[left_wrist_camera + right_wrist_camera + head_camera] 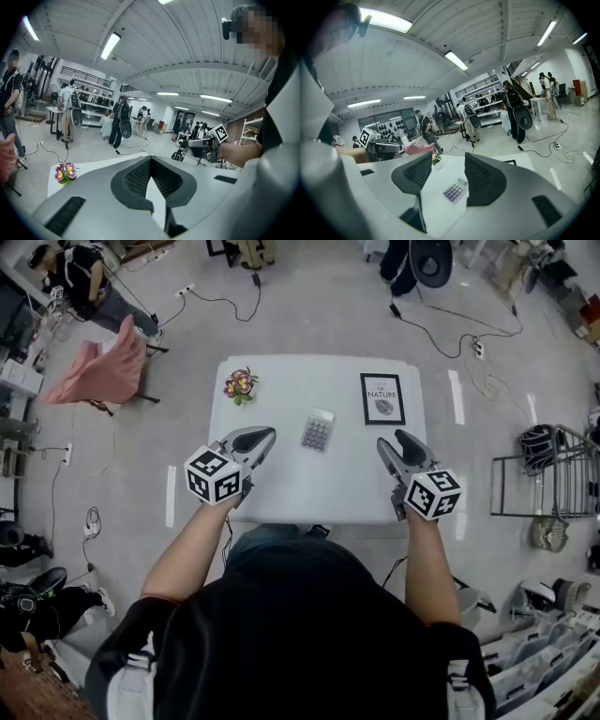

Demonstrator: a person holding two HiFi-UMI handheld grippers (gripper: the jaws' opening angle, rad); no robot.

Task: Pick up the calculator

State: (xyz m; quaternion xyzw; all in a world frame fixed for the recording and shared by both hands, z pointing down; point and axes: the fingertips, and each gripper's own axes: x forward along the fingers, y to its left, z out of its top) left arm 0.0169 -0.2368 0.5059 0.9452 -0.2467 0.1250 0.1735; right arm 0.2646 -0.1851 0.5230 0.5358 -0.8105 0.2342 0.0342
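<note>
Lying flat at centre frame on the white table [281, 484], the calculator [318, 428] sits between both grippers, a little above them, touched by neither. Left gripper [264, 435], lower left: fingers together at the tips, and in its own view they block most of the table. Right gripper [392, 440], lower right: fingers apart, calculator showing in the gap. Key print too small to read
</note>
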